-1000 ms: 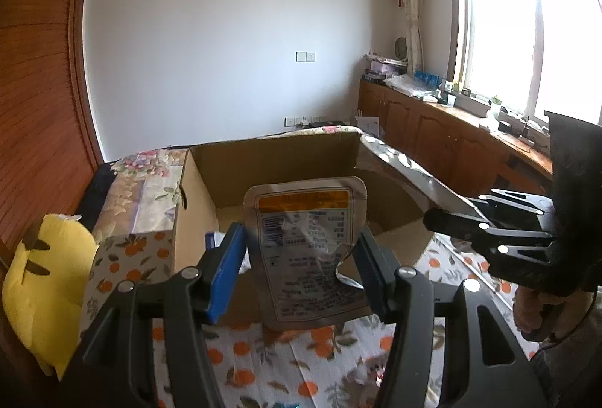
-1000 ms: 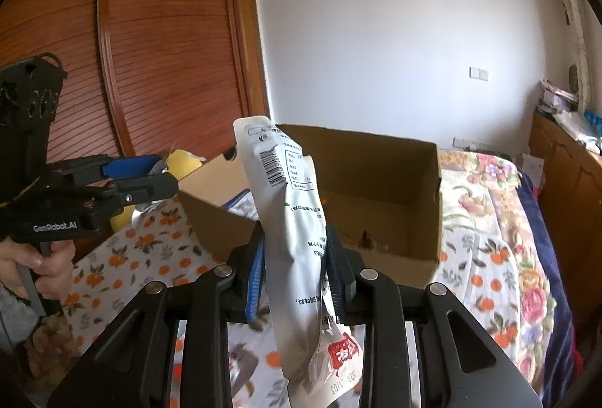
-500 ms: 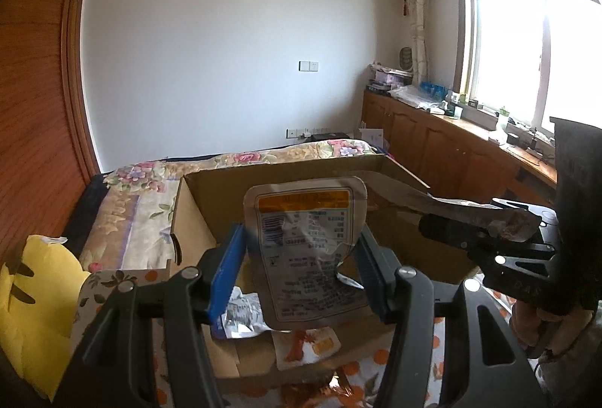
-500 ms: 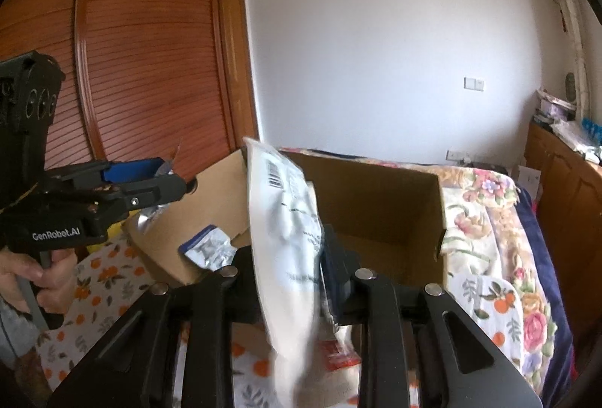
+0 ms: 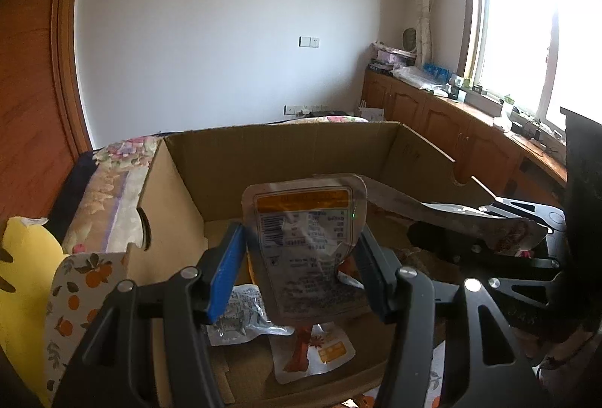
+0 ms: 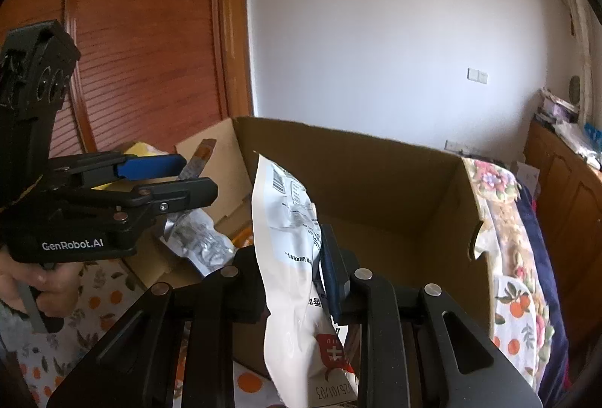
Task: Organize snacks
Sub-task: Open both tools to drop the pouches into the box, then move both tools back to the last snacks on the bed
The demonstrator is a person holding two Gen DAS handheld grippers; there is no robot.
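Note:
My left gripper (image 5: 301, 257) is shut on a silver pouch with an orange label (image 5: 304, 238), held upright over the open cardboard box (image 5: 282, 152). My right gripper (image 6: 297, 268) is shut on a tall white snack bag (image 6: 286, 219), also above the box (image 6: 357, 182). Each wrist view shows the other gripper from the side: the right gripper (image 5: 444, 223) with its bag edge-on, and the left gripper (image 6: 197, 178) with its pouch edge-on. On the box floor lie a crumpled silver packet (image 5: 237, 314) and a pouch with a red-orange print (image 5: 312, 351).
The box sits on a bedspread with an orange-fruit print (image 5: 71, 295). A yellow cushion (image 5: 22, 276) lies to its left. Wooden wardrobe doors (image 6: 131, 50) stand behind, and low wooden cabinets (image 5: 451, 137) run under the window. A person's hand (image 6: 22, 287) grips the left tool's handle.
Both grippers have moved forward and down with their packs, from in front of the box to over its opening. The packets on the box floor have come into view.

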